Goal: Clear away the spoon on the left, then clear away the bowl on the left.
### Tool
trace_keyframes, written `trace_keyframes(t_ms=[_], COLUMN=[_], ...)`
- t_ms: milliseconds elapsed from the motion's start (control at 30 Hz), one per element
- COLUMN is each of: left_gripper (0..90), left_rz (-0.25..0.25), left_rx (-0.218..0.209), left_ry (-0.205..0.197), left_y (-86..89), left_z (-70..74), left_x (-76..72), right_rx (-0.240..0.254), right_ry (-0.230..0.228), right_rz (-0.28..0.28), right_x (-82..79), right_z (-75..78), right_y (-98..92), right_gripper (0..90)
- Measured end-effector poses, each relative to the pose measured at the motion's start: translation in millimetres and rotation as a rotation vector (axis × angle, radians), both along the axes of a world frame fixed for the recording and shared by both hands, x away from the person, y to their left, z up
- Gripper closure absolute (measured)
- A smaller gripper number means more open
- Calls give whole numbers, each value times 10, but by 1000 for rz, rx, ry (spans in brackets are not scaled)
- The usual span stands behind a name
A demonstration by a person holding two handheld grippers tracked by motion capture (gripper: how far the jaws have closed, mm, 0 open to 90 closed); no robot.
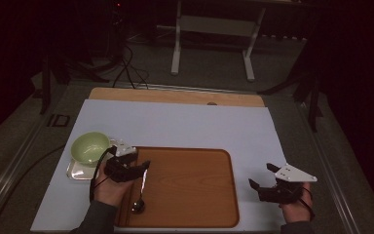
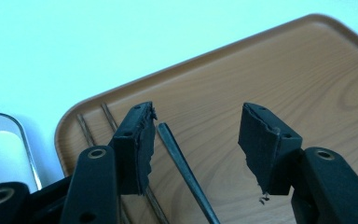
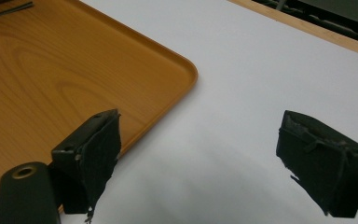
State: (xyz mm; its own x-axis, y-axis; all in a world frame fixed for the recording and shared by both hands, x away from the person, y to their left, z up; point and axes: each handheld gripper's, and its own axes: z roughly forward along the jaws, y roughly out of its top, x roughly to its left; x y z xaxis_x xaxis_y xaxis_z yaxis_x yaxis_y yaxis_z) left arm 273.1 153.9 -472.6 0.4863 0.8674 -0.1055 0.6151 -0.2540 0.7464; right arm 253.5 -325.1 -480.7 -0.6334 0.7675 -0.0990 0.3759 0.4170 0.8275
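Beside tray [image 1: 214, 161]: green bowl [image 1: 90, 146]; chopsticks [image 2: 86, 130] flank spoon [image 1: 140, 197].

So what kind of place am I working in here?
Most likely a lab or test bench rather than a kitchen: the wooden tray sits on a plain white sheet over a workbench, cables trail across the carpet behind, and a white table frame stands in a dark room.

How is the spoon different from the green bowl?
The spoon is thin, long and shiny grey; the bowl is round, wide and pale green. The spoon lies on the wooden tray, between the open fingers of the left gripper; the bowl sits beside that tray on a small clear tray. Both are for eating.
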Motion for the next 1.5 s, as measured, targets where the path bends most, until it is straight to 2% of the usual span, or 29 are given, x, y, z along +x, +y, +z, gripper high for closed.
trace_keyframes(t_ms=[133,367,467,700,1500], left_gripper=[464,463,460,445,434], left_rz=[5,24,48,83,172], left_rx=[-26,-34,-9,6,-18], left_ry=[-17,-60,-81,-122,-186], left_y=[44,115,132,197,500], left_z=[72,183,227,302,497], left_x=[-21,-78,-98,-140,-222], right_rx=[0,-2,-2,-3,-3], right_ry=[0,-2,-1,0,-1], right_rz=[-1,2,1,2,3], right_x=[1,2,3,4,11], right_z=[-1,3,2,0,-3], right_y=[-4,-1,-2,0,-3], right_gripper=[137,137,137,137,137])
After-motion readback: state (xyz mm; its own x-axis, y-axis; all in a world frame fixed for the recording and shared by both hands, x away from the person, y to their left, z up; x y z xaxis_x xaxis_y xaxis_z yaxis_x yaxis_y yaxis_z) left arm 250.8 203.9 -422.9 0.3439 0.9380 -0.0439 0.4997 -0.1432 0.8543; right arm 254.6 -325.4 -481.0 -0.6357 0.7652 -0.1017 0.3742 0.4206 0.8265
